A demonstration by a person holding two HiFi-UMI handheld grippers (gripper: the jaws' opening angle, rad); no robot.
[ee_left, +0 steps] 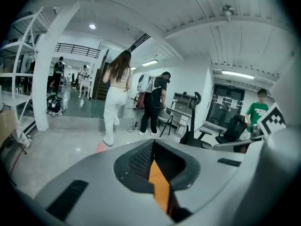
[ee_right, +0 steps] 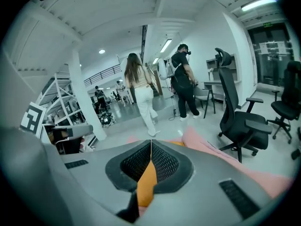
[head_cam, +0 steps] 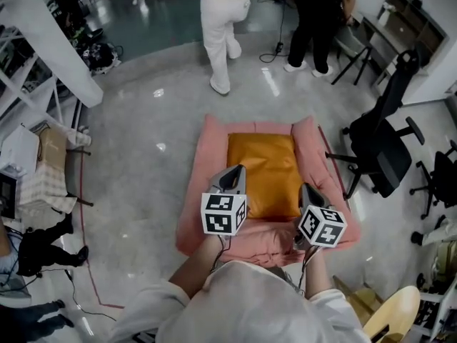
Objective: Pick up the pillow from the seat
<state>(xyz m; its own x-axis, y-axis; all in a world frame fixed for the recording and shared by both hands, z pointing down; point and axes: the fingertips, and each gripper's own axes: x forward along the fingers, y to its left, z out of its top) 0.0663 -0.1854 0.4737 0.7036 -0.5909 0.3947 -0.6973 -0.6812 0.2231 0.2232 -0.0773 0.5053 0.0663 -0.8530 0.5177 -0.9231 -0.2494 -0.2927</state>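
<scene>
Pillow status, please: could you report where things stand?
Left tool and right tool shut, empty. Orange fabric pillow flat on pink cushioned seat. Nothing blocking it.

No word, number or brand can be read anywhere. The only marks are black-and-white square patterns in the lower centre of the head view, on the left cube (head_cam: 224,214) of the left tongs (head_cam: 235,171) and the right cube (head_cam: 321,226) of the right tongs (head_cam: 307,189). A green sign (ee_right: 266,25) in the upper right of the right gripper view is too small to read.

Glossy grey floor (head_cam: 143,134), white pillar (head_cam: 53,41) at 10 o'clock, blk office chair (head_cam: 382,141) at 3, wooden chair (head_cam: 393,313) at 5, person in white (head_cam: 225,27) at 12, person in blk (head_cam: 318,20) at 1, strip light (ee_left: 237,73) overhead.
</scene>
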